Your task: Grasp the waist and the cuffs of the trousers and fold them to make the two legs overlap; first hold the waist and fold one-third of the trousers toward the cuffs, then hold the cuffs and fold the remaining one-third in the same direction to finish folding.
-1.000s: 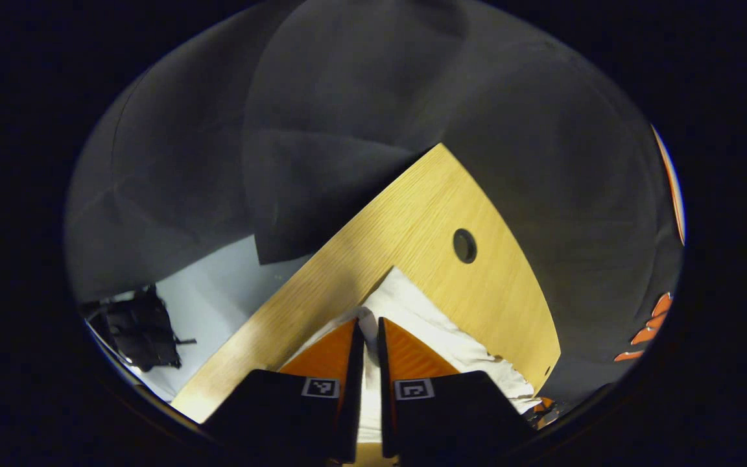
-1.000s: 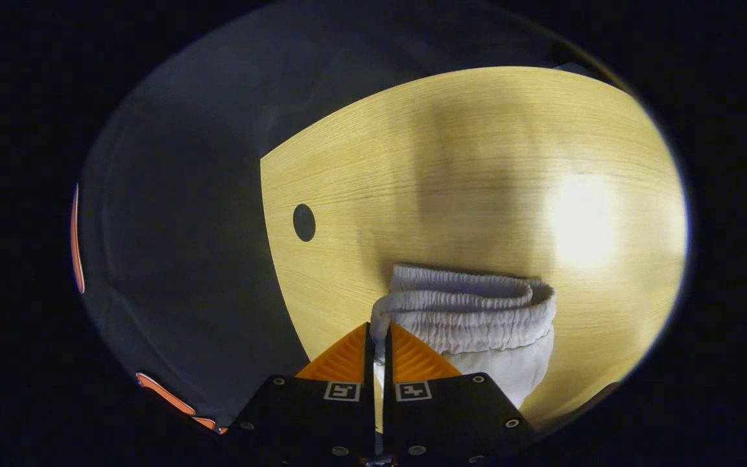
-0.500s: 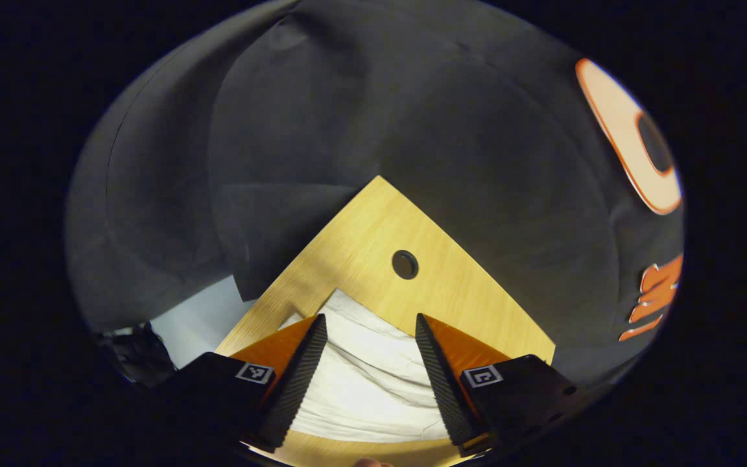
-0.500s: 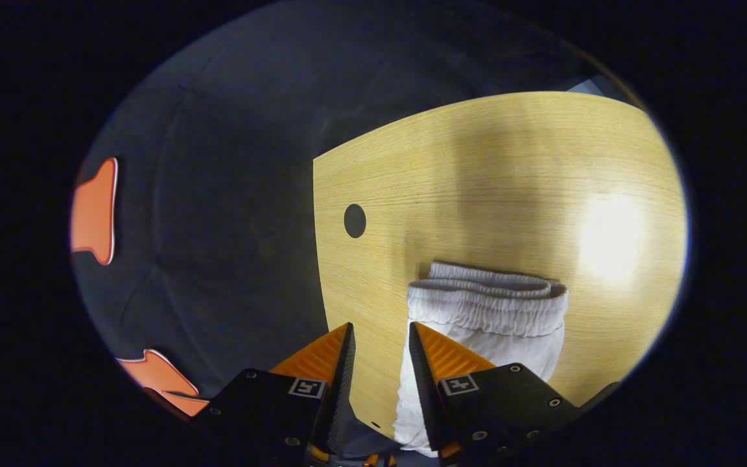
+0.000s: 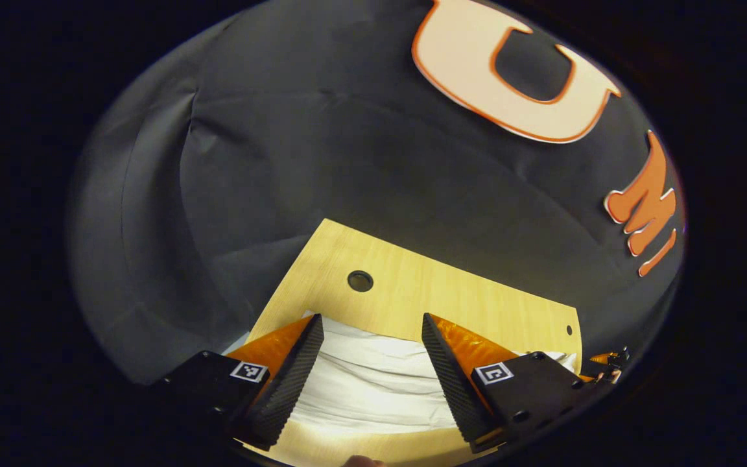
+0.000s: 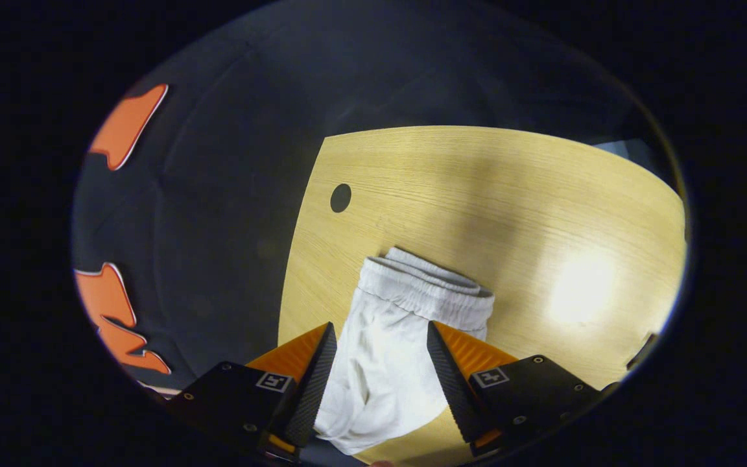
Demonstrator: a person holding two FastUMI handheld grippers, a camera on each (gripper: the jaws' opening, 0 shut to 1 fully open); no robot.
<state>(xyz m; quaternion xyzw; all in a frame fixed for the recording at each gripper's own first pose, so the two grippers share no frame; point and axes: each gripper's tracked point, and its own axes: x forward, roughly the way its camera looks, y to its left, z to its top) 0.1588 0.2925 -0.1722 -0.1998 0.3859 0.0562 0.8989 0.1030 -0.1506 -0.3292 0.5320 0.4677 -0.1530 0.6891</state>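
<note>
both grippers stand spread wide and hold nothing. left gripper [image 5: 372, 321] hangs above the white trousers [image 5: 373, 383], which lie flat on the wooden table [image 5: 451, 298], near its round hole [image 5: 360, 281]. right gripper [image 6: 379, 329] hangs over the same folded trousers [image 6: 386, 350], whose gathered waist [image 6: 425, 288] points away across the table [image 6: 542, 194].
</note>
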